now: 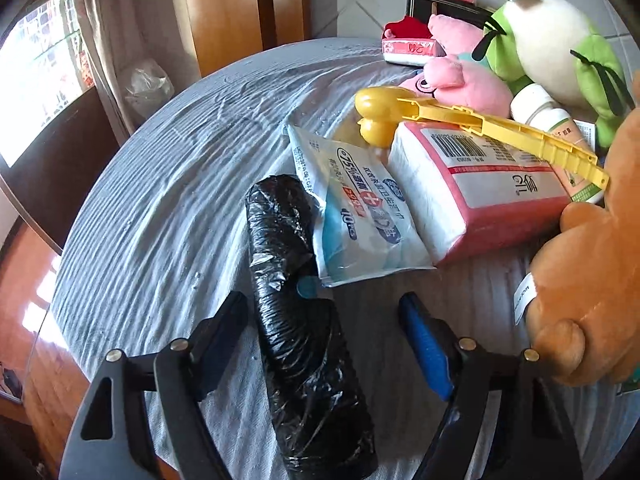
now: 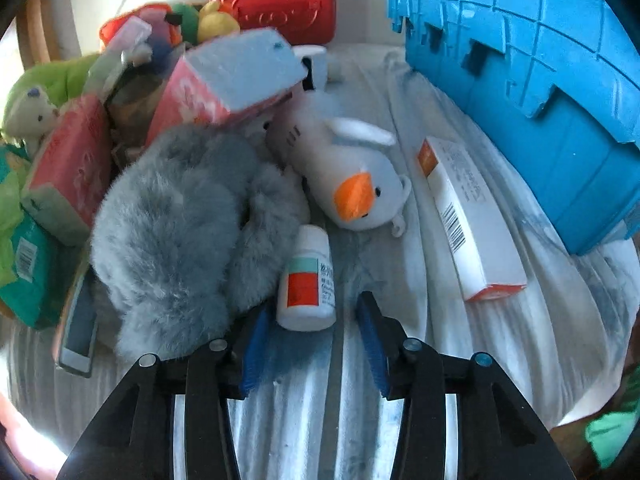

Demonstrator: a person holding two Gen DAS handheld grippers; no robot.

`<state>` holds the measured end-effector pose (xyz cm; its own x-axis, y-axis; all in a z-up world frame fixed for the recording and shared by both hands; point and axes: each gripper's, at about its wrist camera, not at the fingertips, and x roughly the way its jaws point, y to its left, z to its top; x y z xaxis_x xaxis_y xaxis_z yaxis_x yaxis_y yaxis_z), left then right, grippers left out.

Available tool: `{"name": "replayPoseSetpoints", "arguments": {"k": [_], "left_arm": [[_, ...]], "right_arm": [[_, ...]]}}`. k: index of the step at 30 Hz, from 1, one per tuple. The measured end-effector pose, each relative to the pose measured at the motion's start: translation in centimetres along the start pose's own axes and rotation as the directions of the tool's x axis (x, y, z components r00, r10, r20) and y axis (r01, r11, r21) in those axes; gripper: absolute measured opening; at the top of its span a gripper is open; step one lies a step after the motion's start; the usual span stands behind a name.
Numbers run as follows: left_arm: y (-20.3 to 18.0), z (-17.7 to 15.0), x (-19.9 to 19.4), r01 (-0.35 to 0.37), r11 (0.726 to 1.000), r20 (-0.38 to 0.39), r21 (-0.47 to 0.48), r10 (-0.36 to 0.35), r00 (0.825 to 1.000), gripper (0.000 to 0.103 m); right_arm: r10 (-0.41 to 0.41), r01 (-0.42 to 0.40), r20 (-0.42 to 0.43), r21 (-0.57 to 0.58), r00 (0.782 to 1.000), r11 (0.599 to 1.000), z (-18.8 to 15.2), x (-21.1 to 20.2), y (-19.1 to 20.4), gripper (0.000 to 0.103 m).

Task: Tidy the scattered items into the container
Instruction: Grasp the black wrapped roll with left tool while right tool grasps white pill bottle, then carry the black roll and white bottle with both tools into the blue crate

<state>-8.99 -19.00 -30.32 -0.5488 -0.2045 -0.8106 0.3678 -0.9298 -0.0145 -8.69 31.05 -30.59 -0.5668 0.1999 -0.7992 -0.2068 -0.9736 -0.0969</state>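
Crate: the blue plastic container, the largest body we see, stands on the white cloth ahead and to the right of the right claw, well apart from it. Next in size, the grey fur toy lies ahead and to the left of that claw, its lower edge just beside the left finger. The white duck plush, orange bill toward us, lies straight ahead, beyond the bottle. A red case stands far ahead at the back of the heap; a pink carton tilts above the fur toy. The long white box lies ahead to the right, between claw and crate, touching neither. The white bottle lies on its side just ahead of the right claw's fingertips, between their lines; the fingers stand apart and grip nothing.

From the left wrist we see the left claw, fingers spread wide, straddling a black bag roll that runs between them without visible contact. Whether the roll rests on the cloth or is lifted we cannot tell. The brown plush fills the space just right of the right finger. Ahead to the right lie the pink tissue pack and the wipes pouch, the pouch touching the roll. A yellow scoop rests across the tissue pack. Farther ahead sit the green plush and the pink plush.
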Motion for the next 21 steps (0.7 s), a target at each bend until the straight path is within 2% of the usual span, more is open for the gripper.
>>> {"name": "replayPoseSetpoints", "arguments": {"k": [3, 5, 6, 7, 15, 21], "left_arm": [[-0.2, 0.3, 0.3, 0.006, 1.000, 0.007, 0.018, -0.006, 1.000, 0.078], [-0.3, 0.3, 0.1, 0.013, 1.000, 0.017, 0.027, -0.013, 1.000, 0.064], [-0.4, 0.2, -0.1, -0.003, 0.999, 0.026, 0.035, 0.003, 1.000, 0.047], [-0.4, 0.2, -0.3, -0.017, 0.999, 0.029, 0.047, 0.016, 0.999, 0.038], [0.8, 0.1, -0.4, 0.025, 1.000, 0.023, 0.015, -0.025, 0.999, 0.036], [0.9, -0.5, -1.1, 0.022, 1.000, 0.025, 0.013, -0.022, 0.999, 0.034]], "right_arm": [[0.002, -0.002, 0.014, -0.015, 1.000, 1.000, 0.3, 0.2, 0.0, 0.052], [0.001, -0.001, 0.008, -0.031, 1.000, 1.000, 0.7, 1.1, 0.2, 0.052], [-0.004, 0.004, 0.007, -0.039, 1.000, 0.999, 0.7, 1.5, 0.3, 0.042], [-0.007, 0.007, 0.008, -0.042, 1.000, 0.999, 0.8, 1.6, 0.3, 0.028], [-0.002, 0.002, 0.022, -0.038, 1.000, 0.999, 1.1, 1.3, -0.2, 0.029], [-0.013, 0.013, 0.004, -0.042, 1.000, 0.999, 1.8, 1.4, -0.4, 0.027]]}}
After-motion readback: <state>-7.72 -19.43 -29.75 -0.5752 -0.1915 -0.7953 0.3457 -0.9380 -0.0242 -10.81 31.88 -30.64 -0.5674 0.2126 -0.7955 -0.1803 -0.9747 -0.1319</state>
